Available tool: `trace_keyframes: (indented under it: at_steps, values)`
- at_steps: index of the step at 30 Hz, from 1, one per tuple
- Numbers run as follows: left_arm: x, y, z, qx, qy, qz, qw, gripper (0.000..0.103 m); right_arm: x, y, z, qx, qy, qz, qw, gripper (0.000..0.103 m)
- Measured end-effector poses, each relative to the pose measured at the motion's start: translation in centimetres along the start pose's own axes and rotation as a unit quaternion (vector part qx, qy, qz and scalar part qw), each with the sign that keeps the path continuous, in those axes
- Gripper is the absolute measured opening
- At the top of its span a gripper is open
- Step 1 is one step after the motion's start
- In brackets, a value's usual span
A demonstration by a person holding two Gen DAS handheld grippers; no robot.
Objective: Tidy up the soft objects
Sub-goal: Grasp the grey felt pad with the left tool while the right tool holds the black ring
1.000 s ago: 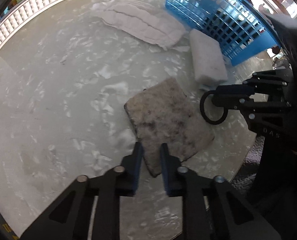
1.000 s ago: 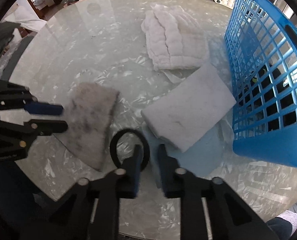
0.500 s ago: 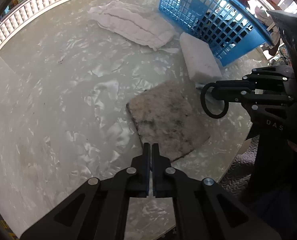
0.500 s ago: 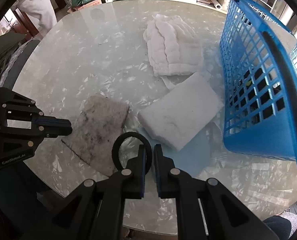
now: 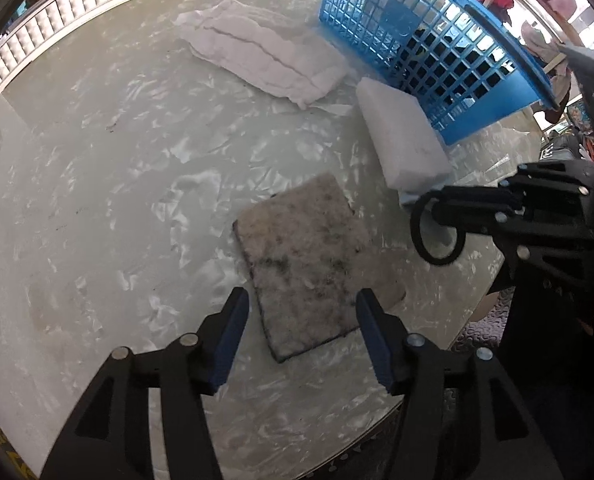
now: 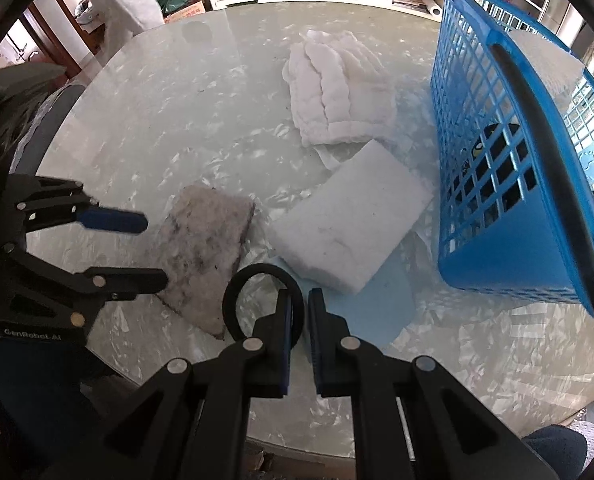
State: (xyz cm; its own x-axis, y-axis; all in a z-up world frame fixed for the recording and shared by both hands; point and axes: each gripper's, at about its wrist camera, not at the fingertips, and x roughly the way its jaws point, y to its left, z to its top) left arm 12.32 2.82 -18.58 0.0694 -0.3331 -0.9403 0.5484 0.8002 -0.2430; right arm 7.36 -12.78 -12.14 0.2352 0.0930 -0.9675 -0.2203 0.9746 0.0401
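The black left gripper with blue pads (image 5: 301,328) points steeply down, its jaws opening with nothing pressed between them. The matching right gripper (image 6: 305,312) points steeply down, nearly closed.

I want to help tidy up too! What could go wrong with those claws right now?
The dirty grey pad lies close to the table's edge, so a clumsy grab by the opening left claw might push it off. The black ring pinched in the shut right claw dangles loosely and could slip out or snag the white foam block.

Pad (image 5: 311,258) lies left of foam block (image 5: 403,140), basket (image 5: 429,40) behind.
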Motion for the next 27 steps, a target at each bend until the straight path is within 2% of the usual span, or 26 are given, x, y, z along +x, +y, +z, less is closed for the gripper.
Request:
trace_keyframes:
  at_steps: [3,6,8,11,18,22,27]
  values:
    - [1.3,-0.1,0.3,-0.002,0.010,0.025,0.9996,0.054,0.1,0.1,-0.2,-0.004,0.004,0.003,1.000,0.008]
    - [1.4,-0.5,0.5,0.002,0.004,0.031,0.9995,0.052,-0.1,0.4,-0.7,-0.010,0.008,0.004,1.000,0.008]
    - [1.6,-0.8,0.7,0.009,0.003,0.027,0.9996,0.031,0.1,0.4,-1.0,-0.010,0.011,0.002,1.000,0.008]
    - [1.9,-1.5,0.8,0.017,0.008,0.000,0.9998,0.011,0.8,0.7,-1.2,-0.009,0.018,0.004,1.000,0.008]
    - [2.4,-1.8,0.8,0.018,0.004,-0.016,0.9997,0.007,1.8,1.2,-1.3,-0.004,0.029,0.016,0.999,0.008]
    - [2.2,-1.3,0.3,0.012,-0.001,-0.019,0.9998,0.000,2.3,1.3,-1.0,-0.009,0.031,0.015,0.999,0.008]
    - [1.0,0.3,-1.0,0.011,0.000,-0.016,0.9998,0.000,1.6,1.7,-0.9,-0.013,0.027,0.015,0.999,0.008]
